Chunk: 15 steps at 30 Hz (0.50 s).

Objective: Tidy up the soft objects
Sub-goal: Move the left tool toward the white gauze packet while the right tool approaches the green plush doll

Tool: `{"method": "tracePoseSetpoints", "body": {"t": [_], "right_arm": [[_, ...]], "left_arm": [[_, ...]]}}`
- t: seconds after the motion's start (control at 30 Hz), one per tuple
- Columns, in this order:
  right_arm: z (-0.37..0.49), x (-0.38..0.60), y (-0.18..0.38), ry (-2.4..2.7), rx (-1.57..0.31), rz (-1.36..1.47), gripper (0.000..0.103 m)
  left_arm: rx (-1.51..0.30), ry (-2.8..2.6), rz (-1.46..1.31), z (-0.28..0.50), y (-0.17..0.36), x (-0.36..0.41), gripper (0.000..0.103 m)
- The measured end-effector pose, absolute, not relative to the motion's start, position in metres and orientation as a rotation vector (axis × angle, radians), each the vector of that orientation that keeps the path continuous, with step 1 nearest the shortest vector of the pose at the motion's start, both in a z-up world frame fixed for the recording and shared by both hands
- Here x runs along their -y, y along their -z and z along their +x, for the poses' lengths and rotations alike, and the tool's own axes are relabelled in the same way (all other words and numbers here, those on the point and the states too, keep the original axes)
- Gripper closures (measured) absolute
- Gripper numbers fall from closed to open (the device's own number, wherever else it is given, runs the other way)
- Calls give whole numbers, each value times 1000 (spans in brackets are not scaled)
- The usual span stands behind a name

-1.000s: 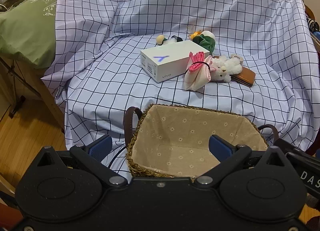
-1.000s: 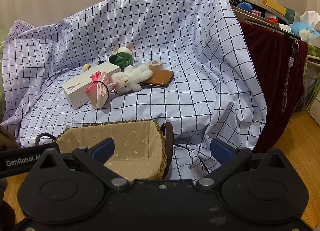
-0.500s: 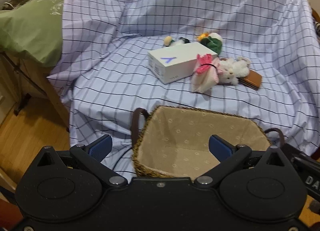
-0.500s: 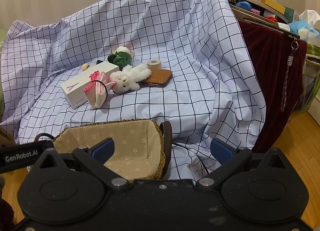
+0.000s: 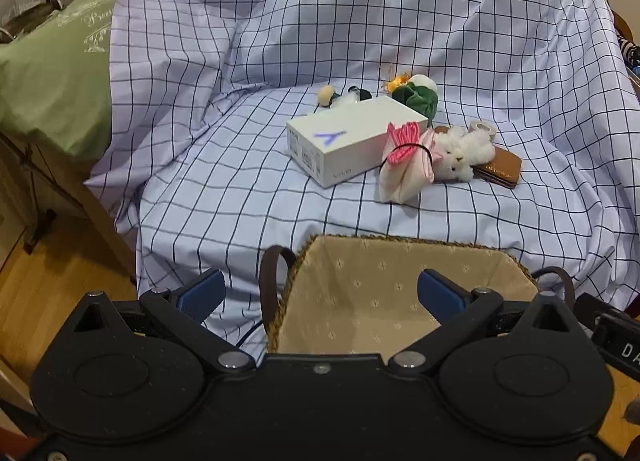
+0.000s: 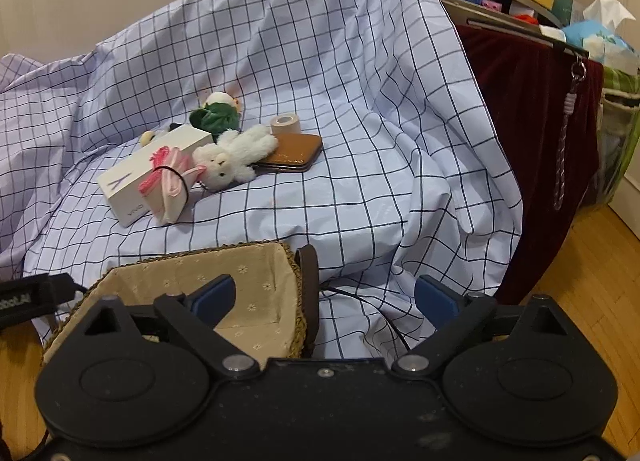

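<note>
A woven basket [image 5: 400, 257] with beige lining sits empty at the near edge of the checked sheet; it also shows in the right wrist view [image 6: 192, 261]. Behind it lie a pink-and-cream cloth bundle [image 5: 404, 165] [image 6: 168, 189], a white plush toy [image 5: 460, 157] [image 6: 232, 161], a green-and-white plush [image 5: 416, 95] [image 6: 216, 115] and a small plush with a tan ball [image 5: 340, 97]. My left gripper [image 5: 320, 293] is open and empty over the basket's near rim. My right gripper [image 6: 324, 299] is open and empty by the basket's right handle.
A white box [image 5: 356, 141] [image 6: 148, 173], a brown wallet [image 5: 500, 167] [image 6: 292, 147] and a tape roll [image 6: 286, 125] lie among the soft things. A green pillow [image 5: 52, 89] is at left. A red-draped cluttered shelf [image 6: 532, 101] stands at right.
Both grippers have drifted right and slightly forward, so the objects sit further right in the left view and lower-left in the right view. Both stay open.
</note>
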State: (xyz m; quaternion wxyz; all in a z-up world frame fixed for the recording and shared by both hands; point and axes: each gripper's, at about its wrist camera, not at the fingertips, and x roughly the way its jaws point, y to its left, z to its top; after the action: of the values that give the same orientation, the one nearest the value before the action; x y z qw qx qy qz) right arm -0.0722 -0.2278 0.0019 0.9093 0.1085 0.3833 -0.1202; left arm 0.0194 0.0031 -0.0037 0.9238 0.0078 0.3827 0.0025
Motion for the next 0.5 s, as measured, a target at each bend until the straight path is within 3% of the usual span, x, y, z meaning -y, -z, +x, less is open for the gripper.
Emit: {"method": "tracePoseSetpoints", "body": {"t": [0.5], "right_arm": [[-5,229,1,223,-819,204,5]], "left_arm": [[-854,10,-8,81,12,-15,4]]}}
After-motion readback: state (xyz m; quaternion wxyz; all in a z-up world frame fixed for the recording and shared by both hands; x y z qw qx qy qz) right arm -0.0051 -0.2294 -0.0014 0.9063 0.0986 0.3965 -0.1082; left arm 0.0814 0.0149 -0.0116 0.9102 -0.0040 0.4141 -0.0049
